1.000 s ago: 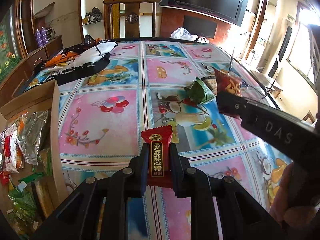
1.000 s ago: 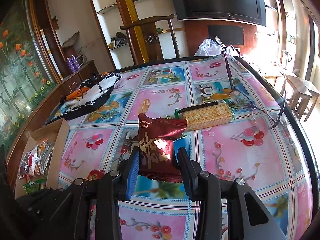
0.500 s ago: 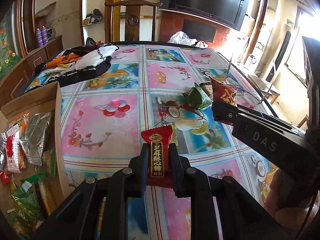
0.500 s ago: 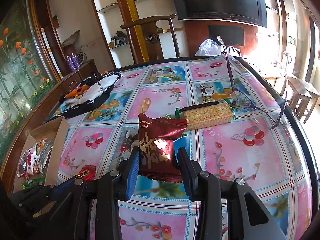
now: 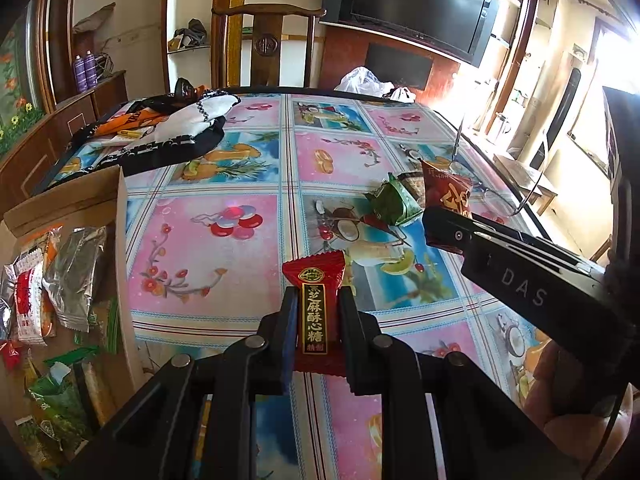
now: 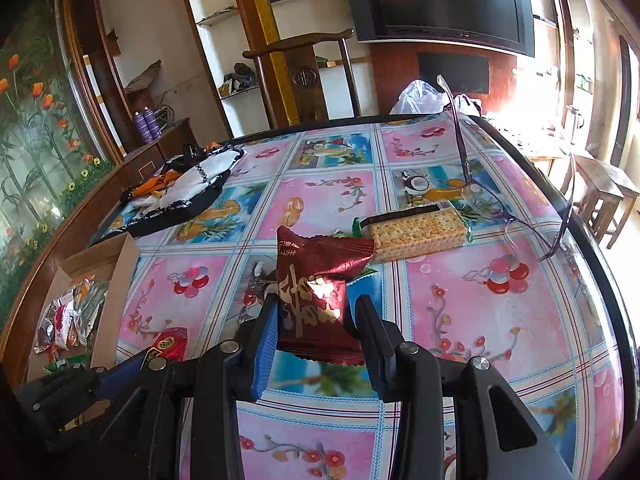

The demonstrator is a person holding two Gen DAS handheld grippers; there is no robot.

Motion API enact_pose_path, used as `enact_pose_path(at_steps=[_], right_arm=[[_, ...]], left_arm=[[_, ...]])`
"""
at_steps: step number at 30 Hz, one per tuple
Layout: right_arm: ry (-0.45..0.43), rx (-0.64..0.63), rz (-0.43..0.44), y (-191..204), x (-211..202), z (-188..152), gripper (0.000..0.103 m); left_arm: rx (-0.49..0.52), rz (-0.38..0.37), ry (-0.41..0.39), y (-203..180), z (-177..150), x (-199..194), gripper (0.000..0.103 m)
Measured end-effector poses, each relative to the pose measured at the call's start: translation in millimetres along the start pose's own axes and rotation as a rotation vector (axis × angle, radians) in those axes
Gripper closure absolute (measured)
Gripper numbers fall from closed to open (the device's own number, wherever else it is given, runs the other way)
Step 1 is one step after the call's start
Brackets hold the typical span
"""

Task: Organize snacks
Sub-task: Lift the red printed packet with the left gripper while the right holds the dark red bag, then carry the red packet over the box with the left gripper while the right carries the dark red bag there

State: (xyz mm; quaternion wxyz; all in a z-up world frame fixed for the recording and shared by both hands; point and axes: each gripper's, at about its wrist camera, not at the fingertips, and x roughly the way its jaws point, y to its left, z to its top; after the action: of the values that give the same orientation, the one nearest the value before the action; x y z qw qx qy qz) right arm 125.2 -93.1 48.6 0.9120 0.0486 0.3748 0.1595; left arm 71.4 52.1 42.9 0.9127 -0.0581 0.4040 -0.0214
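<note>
Now both tongs each clench one snack: left tongs a red candy, right tongs a maroon packet.

Dark red snack packet between right gripper fingers, above floral tablecloth.

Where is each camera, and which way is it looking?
Left wrist: on the left claw, looking down its fingers across the table; it grips a red candy, with the right claw at the side.
Right wrist: on the right claw, gripping a maroon packet; the left claw shows low left.
Both see the box, crackers and TV.
</note>
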Motion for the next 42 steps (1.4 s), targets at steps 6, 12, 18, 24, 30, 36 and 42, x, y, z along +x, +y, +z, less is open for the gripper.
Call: enact_pose_path(at_steps=[6,12,18,24,30,36,42], right_arm=[[-0.003,0.033,0.005,-1.5,2.2,-1.3,0.062],[-0.005,0.039,0.003,1.0,1.8,-3.2,0.062],[-0.007,0.034,0.004,7.7,0.8,-5.9,0.062],[-0.011,0.015,0.014,19.6,-1.2,-9.9,0.062],[-0.014,-0.007,0.035,37.0,-5.6,-16.6,0.062],[-0.014,-0.056,0.068,63.4,-10.6,-28.0,0.062],[-0.027,-0.118,0.11,97.2,-18.8,-41.1,0.062]], left_arm=[[-0.018,-0.029,-0.018,5.4,3.0,-11.3,0.085],[-0.036,-0.045,-0.043,12.9,5.9,-23.9,0.085],[-0.063,-0.05,-0.071,24.5,7.4,-35.8,0.085],[-0.103,-0.037,-0.097,44.3,11.3,-44.3,0.085],[-0.144,-0.016,-0.124,66.3,14.0,-53.6,0.085],[-0.214,0.014,-0.167,99.8,16.5,-68.9,0.085],[-0.281,0.058,-0.203,134.0,16.7,-84.1,0.085]])
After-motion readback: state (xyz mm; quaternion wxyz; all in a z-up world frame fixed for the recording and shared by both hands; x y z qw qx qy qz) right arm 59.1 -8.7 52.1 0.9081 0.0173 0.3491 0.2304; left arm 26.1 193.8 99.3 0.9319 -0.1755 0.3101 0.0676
